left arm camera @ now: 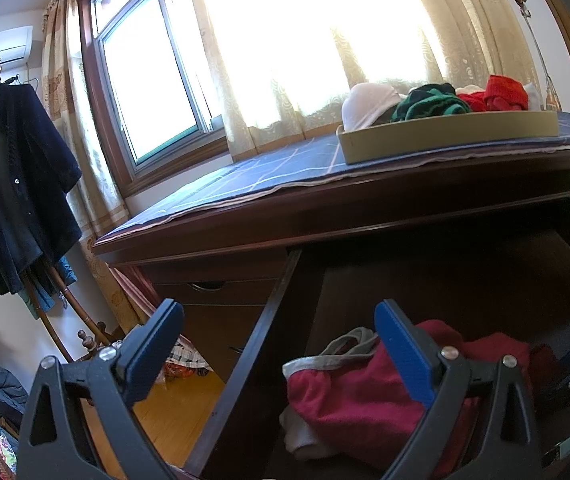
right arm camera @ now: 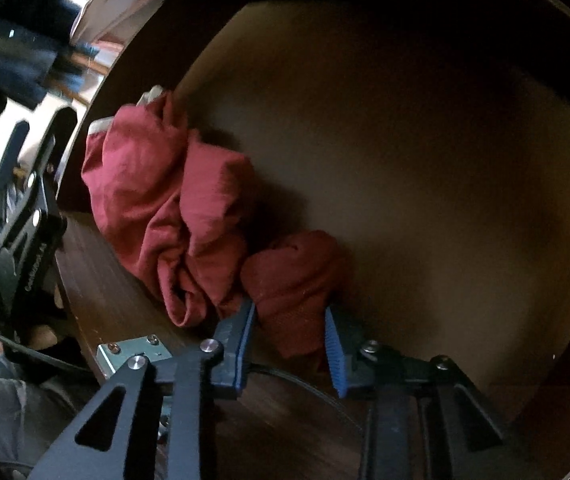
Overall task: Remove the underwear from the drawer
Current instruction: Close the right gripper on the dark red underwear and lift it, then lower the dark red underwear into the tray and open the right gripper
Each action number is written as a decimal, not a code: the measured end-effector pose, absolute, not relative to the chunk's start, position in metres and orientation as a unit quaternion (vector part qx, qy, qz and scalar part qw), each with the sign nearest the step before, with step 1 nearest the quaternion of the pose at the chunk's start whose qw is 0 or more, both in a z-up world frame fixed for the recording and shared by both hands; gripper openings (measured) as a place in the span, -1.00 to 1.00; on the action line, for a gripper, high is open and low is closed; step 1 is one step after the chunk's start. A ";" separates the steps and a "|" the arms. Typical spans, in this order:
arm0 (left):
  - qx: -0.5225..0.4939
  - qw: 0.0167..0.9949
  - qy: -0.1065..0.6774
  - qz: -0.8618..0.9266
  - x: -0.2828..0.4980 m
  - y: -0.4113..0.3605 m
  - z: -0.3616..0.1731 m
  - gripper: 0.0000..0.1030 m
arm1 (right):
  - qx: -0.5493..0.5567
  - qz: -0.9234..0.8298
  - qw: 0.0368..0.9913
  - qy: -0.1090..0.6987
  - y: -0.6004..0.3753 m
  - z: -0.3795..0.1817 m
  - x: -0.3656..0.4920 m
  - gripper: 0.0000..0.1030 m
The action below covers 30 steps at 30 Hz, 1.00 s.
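Because the left tongs [left arm camera: 279, 344] stand spread and empty over the drawer [left arm camera: 253, 352] wall, the red underwear [left arm camera: 357, 396] lies just ahead of them and to their right, inside the drawer. Its long axis runs along the drawer's front, from the left tongs toward the right tongs [right arm camera: 289, 344]. Those are the nearer pair: a red fold sits between the pads [right arm camera: 333, 344], which appear clamped on it, though blur leaves contact at the right pad uncertain.

Bright window [left arm camera: 153, 76] ahead of me, cream curtains [left arm camera: 385, 40], wood floor [left arm camera: 173, 412], dark dresser [left arm camera: 285, 220] with blue cloth [left arm camera: 265, 172], coat [left arm camera: 13, 184] hanging left.
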<state>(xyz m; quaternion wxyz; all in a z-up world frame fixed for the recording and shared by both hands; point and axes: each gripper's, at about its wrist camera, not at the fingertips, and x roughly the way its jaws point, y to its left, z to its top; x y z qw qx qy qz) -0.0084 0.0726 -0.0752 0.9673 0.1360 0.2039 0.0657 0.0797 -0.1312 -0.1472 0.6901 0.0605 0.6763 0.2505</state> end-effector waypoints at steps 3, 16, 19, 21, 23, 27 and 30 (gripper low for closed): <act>0.136 0.967 0.204 0.066 -0.009 0.073 -0.075 0.91 | 0.086 0.240 0.698 0.670 -0.146 -0.147 0.074 -0.37; 0.135 0.967 0.203 0.066 -0.009 0.073 -0.076 0.91 | 0.224 0.230 0.772 0.548 -0.209 -0.083 0.056 -0.38; 0.135 0.968 0.203 0.065 -0.009 0.073 -0.075 0.91 | 0.230 0.239 0.787 0.520 -0.213 -0.056 0.054 -0.38; 0.135 0.968 0.202 0.064 -0.009 0.073 -0.075 0.91 | 0.235 0.247 0.792 0.506 -0.212 -0.044 0.057 -0.38; 0.134 0.968 0.201 0.063 -0.009 0.073 -0.073 0.91 | 0.244 0.259 0.795 0.491 -0.211 -0.029 0.063 -0.38; 0.133 0.969 0.198 0.062 -0.010 0.074 -0.072 0.91 | 0.253 0.278 0.803 0.463 -0.210 -0.002 0.073 -0.38; 0.133 0.970 0.196 0.061 -0.010 0.074 -0.072 0.91 | 0.246 0.288 0.811 0.447 -0.193 0.015 0.082 -0.38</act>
